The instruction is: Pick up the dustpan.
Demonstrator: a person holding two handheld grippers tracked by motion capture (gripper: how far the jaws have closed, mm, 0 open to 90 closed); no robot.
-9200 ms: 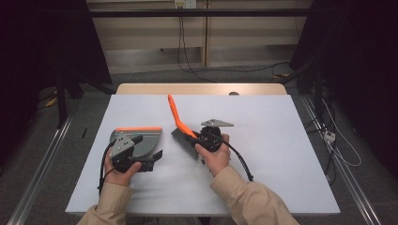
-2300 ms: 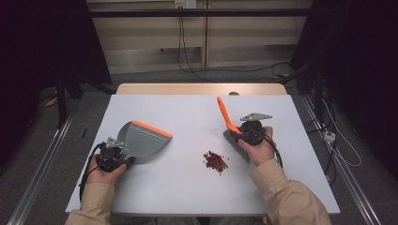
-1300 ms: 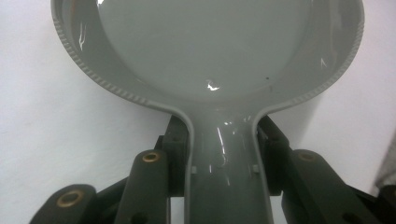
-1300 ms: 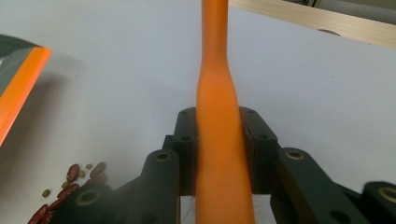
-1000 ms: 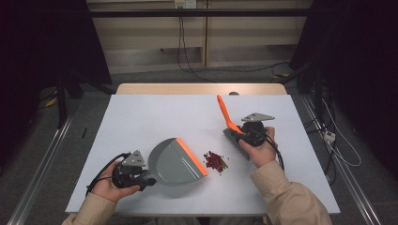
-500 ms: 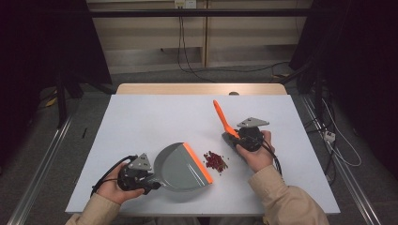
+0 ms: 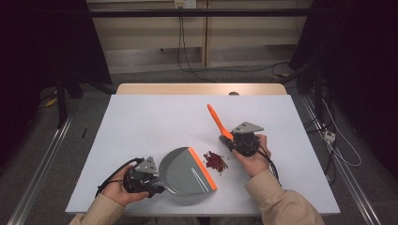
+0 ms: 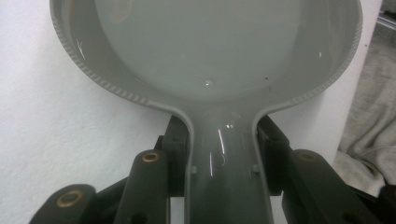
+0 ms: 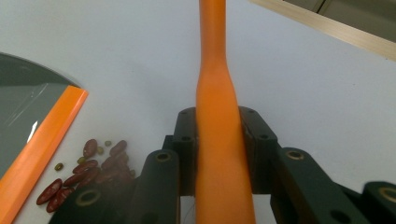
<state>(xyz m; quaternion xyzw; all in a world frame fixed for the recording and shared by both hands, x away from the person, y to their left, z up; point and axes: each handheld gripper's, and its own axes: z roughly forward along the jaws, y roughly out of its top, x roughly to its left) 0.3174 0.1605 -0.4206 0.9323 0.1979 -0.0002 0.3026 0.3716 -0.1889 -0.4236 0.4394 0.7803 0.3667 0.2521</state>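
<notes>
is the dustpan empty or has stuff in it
Empty: the dustpan's grey inside is bare; the beans lie on the table beside its orange lip.

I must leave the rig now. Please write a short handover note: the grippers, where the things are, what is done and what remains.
Left gripper: shut on the grey dustpan handle; pan lies flat on the table, orange lip facing the beans.
Right gripper: shut on the orange brush handle, just right of the pile.
Red beans: small pile on the table between lip and brush, a few green bits among them.
Done: both tools gripped and placed either side of the pile.
Left: sweep the beans into the pan; none inside yet.
</notes>
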